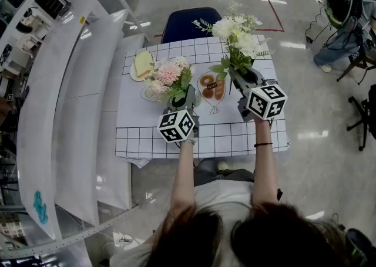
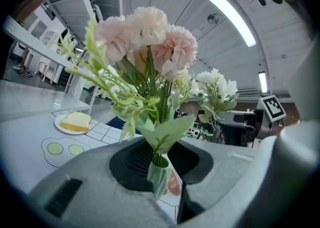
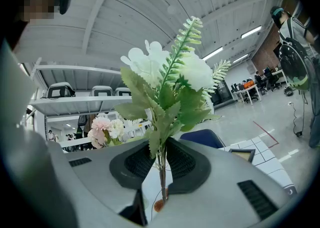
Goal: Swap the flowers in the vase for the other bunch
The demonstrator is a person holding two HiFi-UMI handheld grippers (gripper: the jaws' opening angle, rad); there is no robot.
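Just right of the plate (image 1: 143, 65), the pink bunch (image 1: 168, 75) stands upright. Your left gripper (image 1: 182, 100) has its jaws clamped on the pale green sleeve (image 2: 159, 174) around the lower stems. The blooms hide whatever is under that sleeve, so I cannot make out the vase, or tell whether the stems are in it. If they are, a slanted or quick lift would likely drag the vase along and tip it onto the surface (image 1: 235, 137). A straight upward pull looks safer.

Well to the right of the plate, the white bunch (image 1: 239, 36) is held off the surface. Your right gripper (image 1: 238, 75) has its jaws closed on one thin stem, low down. That grip looks narrow for such a top-heavy spray, which could swivel or slide if you tilt the wrist. The fern fronds also reach back towards the plate, so crossing the two bunches closely risks tangling their leaves and pulling one loose.
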